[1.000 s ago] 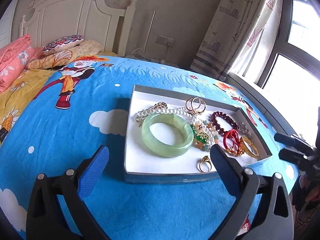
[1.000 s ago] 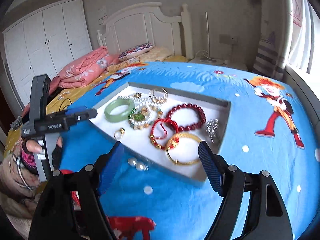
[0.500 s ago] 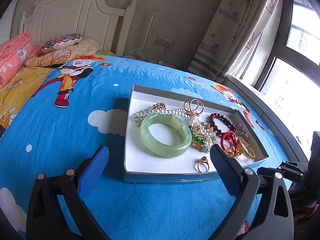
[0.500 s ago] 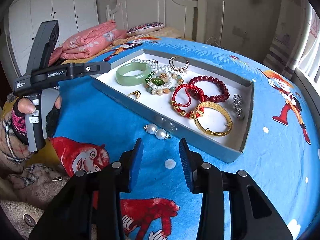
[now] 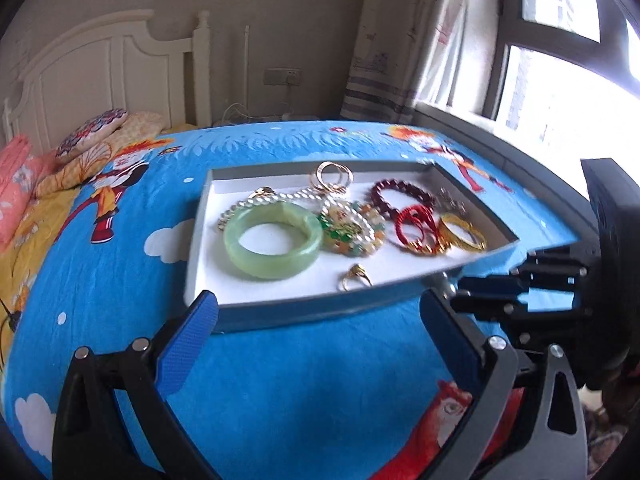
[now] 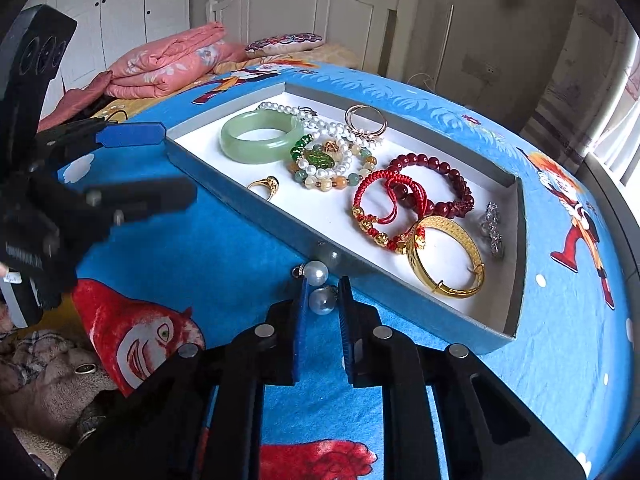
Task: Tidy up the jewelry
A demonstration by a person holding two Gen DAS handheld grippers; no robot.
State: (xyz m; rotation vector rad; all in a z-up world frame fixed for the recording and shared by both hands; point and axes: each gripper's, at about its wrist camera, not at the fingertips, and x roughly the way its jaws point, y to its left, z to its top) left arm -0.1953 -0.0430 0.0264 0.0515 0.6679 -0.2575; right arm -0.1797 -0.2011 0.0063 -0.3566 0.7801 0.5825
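Two small pearl earrings point(image 6: 320, 286) on the blue bed cover point(image 6: 224, 248), just outside the near wall of the grey tray point(image 6: 256, 216) full of bangles and beads. Tiny, light, round and slippery, likely to roll or pop out, so best pinched gently across the nearer pearl's middle. Right tool point(image 6: 322, 300) almost shut around that pearl, real touch hard to tell; left tool point(image 5: 316, 316) wide open, holding nothing, near the tray's front.

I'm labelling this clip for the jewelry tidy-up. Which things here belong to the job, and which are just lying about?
Part of the job:
- pearl earrings on the bedspread, outside the tray, one between the right claw fingers
- tray
- green bangle
- gold bangle
- red bead bracelet
- gold ring
- left claw, wide open

Just lying about:
- pink quilt
- pillow
- curtain
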